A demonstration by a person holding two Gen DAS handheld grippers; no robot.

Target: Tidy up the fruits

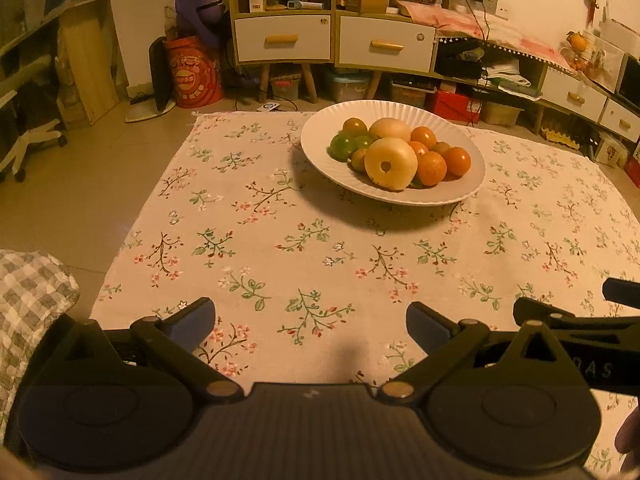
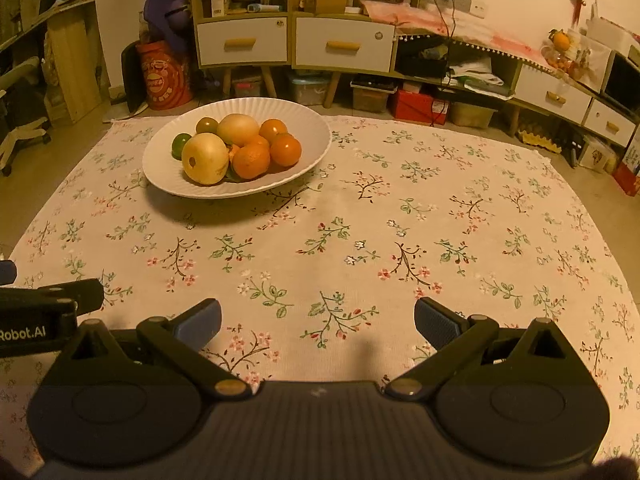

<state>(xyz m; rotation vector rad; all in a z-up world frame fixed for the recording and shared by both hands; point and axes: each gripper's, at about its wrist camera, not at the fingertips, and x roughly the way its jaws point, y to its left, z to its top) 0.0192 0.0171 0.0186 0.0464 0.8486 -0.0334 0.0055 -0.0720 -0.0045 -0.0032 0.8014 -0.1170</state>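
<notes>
A white ribbed plate (image 1: pixel 320 148) (image 2: pixel 168 184) stands on the floral cloth and holds a pile of fruit: two pale yellow apples (image 1: pixel 390 163) (image 2: pixel 205 159), several oranges (image 1: pixel 431 168) (image 2: pixel 251 161) and green fruits (image 1: pixel 342 147) (image 2: pixel 180 144). My left gripper (image 1: pixel 310 322) is open and empty, low over the cloth's near edge, well short of the plate. My right gripper (image 2: pixel 318 322) is open and empty, also near the front, with the plate far ahead to its left. Each gripper shows at the edge of the other's view.
The floral cloth (image 1: pixel 280 248) (image 2: pixel 400 220) lies spread on the floor. Behind it stand drawer cabinets (image 1: pixel 332 36) (image 2: pixel 292 40), storage boxes, a red drum (image 1: pixel 192 74) and a low shelf at the right. A checked fabric (image 1: pixel 28 300) lies at my left.
</notes>
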